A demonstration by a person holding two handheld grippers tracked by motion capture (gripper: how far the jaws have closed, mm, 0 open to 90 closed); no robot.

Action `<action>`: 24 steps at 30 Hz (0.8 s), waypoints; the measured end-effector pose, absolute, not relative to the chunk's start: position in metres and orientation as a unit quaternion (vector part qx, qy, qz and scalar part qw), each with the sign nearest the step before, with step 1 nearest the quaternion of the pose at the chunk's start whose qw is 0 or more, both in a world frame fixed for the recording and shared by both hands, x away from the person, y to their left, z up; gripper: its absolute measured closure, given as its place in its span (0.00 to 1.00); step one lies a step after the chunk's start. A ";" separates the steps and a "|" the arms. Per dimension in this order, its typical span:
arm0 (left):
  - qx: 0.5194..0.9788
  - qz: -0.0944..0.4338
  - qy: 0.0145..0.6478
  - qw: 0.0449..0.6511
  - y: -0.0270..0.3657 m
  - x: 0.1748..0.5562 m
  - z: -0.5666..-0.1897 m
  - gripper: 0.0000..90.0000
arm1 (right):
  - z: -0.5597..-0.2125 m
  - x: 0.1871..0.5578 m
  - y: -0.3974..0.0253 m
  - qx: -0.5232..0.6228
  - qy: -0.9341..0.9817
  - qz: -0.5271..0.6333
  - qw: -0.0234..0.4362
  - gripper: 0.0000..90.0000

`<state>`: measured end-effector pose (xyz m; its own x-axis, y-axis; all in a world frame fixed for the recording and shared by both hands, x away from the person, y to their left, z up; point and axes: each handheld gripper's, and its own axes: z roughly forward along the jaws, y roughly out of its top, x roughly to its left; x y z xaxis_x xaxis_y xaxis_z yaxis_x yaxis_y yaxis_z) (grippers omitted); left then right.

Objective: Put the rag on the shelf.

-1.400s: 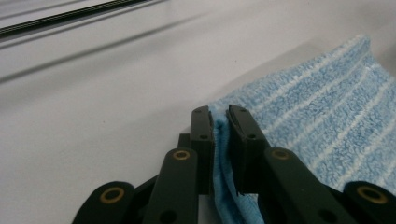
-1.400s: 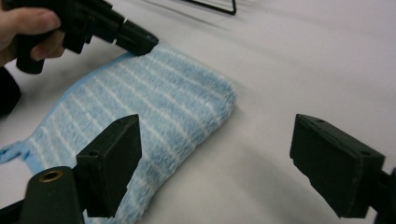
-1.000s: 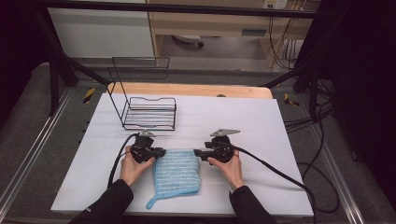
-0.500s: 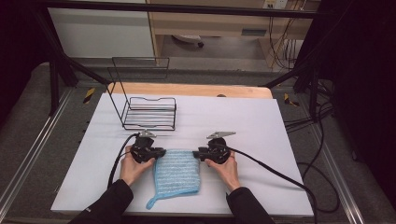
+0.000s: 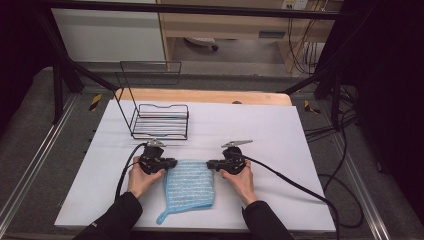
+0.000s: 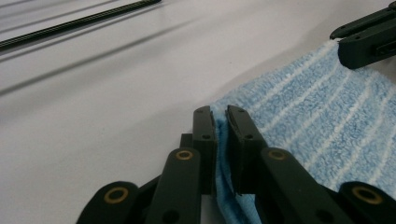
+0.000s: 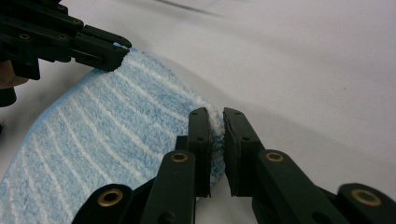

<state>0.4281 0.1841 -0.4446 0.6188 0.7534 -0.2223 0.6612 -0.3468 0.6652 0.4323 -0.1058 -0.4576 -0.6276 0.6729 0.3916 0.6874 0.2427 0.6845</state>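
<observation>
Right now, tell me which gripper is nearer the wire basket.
Left. The left gripper, clamped on the blue cloth, sits just in front of the wire basket; the right gripper holds the cloth's other corner, farther off to the side.

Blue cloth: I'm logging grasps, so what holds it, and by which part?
Both tongs hold the blue cloth: the left tongs pinch its far left corner, the right tongs its far right corner, jaws shut on the fabric.

A white table (image 5: 280, 150) carries the things. A blue striped cloth (image 5: 189, 187) lies flat near its front edge. A black wire rack (image 5: 160, 120) stands farther back, to the left.
</observation>
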 end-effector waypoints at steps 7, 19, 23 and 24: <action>0.811 0.059 0.432 0.389 0.189 0.425 -0.440 0.93 | -0.451 0.429 -0.107 -0.432 -0.782 -0.449 0.003 0.93; 0.794 0.071 0.424 0.429 0.195 0.413 -0.425 0.93 | -0.437 0.421 -0.110 -0.423 -0.772 -0.474 -0.010 0.93; 0.789 0.081 0.420 0.442 0.196 0.409 -0.419 0.93 | -0.432 0.419 -0.112 -0.419 -0.769 -0.483 -0.018 0.93; 0.788 0.085 0.418 0.443 0.196 0.408 -0.418 0.93 | -0.430 0.418 -0.112 -0.418 -0.768 -0.484 -0.019 0.94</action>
<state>0.4077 0.1958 -0.4176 0.6360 0.7347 -0.2362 0.5833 -0.2572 0.7705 0.4180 -0.1116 -0.4304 -0.6495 0.6611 0.3757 0.6245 0.1818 0.7596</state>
